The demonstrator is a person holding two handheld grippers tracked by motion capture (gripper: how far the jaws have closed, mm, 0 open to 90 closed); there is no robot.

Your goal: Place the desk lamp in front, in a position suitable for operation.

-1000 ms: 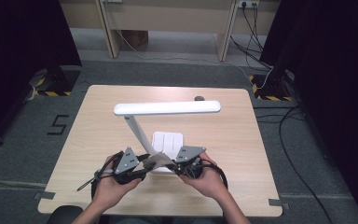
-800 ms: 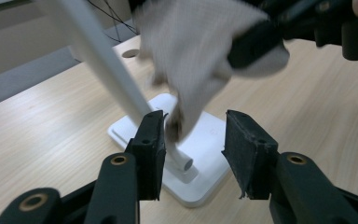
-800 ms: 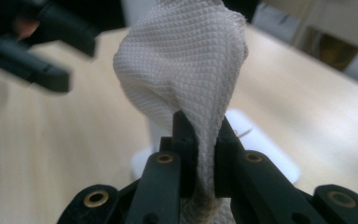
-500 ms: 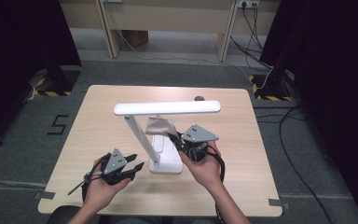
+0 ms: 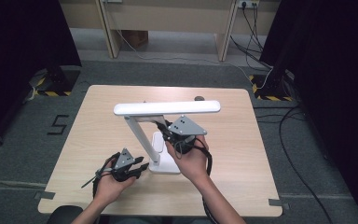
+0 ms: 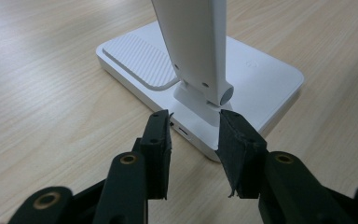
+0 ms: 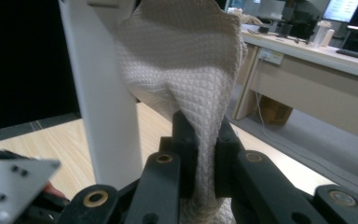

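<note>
A white desk lamp stands mid-table, with its flat base, slanted arm and long head bar. My right gripper is raised just under the head bar, beside the arm. In the right gripper view it is shut on a white waffle-weave cloth, which rises against the lamp arm. My left gripper lies low at the base's left front. It is open in the left gripper view, with its jaws in front of the arm's hinge and the base edge.
The wooden table has bare room right of and behind the lamp. A small dark object sits at the far edge. Cables run over the grey floor on the right. Dark curtains flank both sides.
My right gripper lifted the cloth from the base up to the arm under the head bar. My left gripper drew back to the base's left front.
</note>
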